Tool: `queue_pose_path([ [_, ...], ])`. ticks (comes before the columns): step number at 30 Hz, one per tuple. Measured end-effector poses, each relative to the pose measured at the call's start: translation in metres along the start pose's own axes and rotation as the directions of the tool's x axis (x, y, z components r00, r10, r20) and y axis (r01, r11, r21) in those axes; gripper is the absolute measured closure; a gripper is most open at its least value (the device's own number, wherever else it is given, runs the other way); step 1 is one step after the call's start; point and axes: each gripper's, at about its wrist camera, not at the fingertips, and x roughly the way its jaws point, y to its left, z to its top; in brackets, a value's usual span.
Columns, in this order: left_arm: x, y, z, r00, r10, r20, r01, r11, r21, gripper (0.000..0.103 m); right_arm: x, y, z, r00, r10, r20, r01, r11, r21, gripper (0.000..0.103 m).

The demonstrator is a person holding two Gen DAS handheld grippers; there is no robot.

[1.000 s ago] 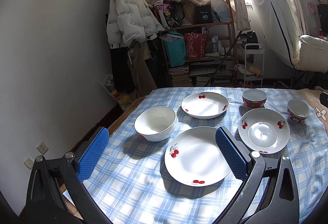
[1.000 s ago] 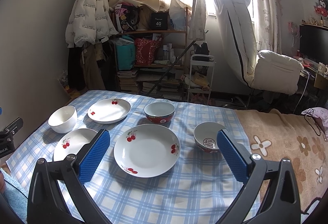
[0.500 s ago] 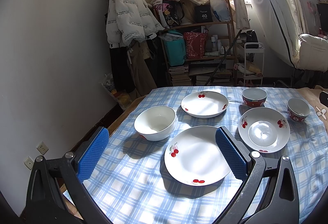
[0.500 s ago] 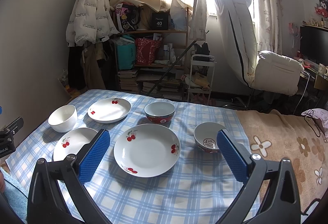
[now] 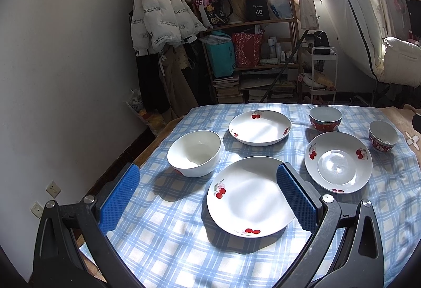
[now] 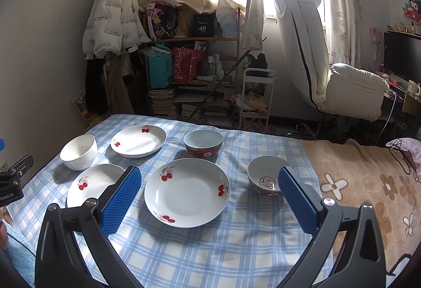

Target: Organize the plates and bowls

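Note:
Three white cherry-print plates lie on the blue checked cloth: a near plate (image 5: 247, 195) (image 6: 92, 185), a far plate (image 5: 260, 127) (image 6: 138, 140) and a right plate (image 5: 338, 162) (image 6: 187, 192). A plain white bowl (image 5: 194, 152) (image 6: 78, 152) stands at the left. Two red-patterned bowls stand further right, one (image 5: 325, 119) (image 6: 203, 142) at the back and one (image 5: 383, 135) (image 6: 265, 178) nearer the cloth's edge. My left gripper (image 5: 208, 184) hangs open above the near plate. My right gripper (image 6: 209, 185) hangs open above the right plate. Neither holds anything.
The cloth's left edge (image 5: 158, 145) runs close to a white wall. A brown flowered blanket (image 6: 368, 182) covers the surface to the right. Behind stand a cluttered shelf (image 6: 192, 72), a hanging white jacket (image 5: 158, 16) and a white reclining chair (image 6: 329, 72).
Both grippers have crept very slightly; the dishes stay where they were and both grippers remain open.

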Motion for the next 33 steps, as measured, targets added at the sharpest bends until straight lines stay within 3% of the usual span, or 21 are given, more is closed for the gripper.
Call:
queue_pose_path([
  [11,0.033,-0.023,0.045,0.994,-0.083,-0.068,0.086,0.995,0.041,0.001,0.027,-0.011,0.021,1.000,-0.024,-0.014,0.025,0.999,0.025,0.000],
  [23,0.101,-0.076,0.091,0.968,-0.197,-0.155,0.211,0.975,0.075,0.001,0.080,-0.028,0.029,0.993,-0.062,-0.100,0.066,0.997,0.036,0.000],
  [33,0.155,-0.127,0.097,0.938,-0.257,-0.231,0.294,0.945,0.142,0.001,0.124,-0.041,0.021,0.984,-0.047,-0.170,0.063,0.994,0.094,0.002],
])
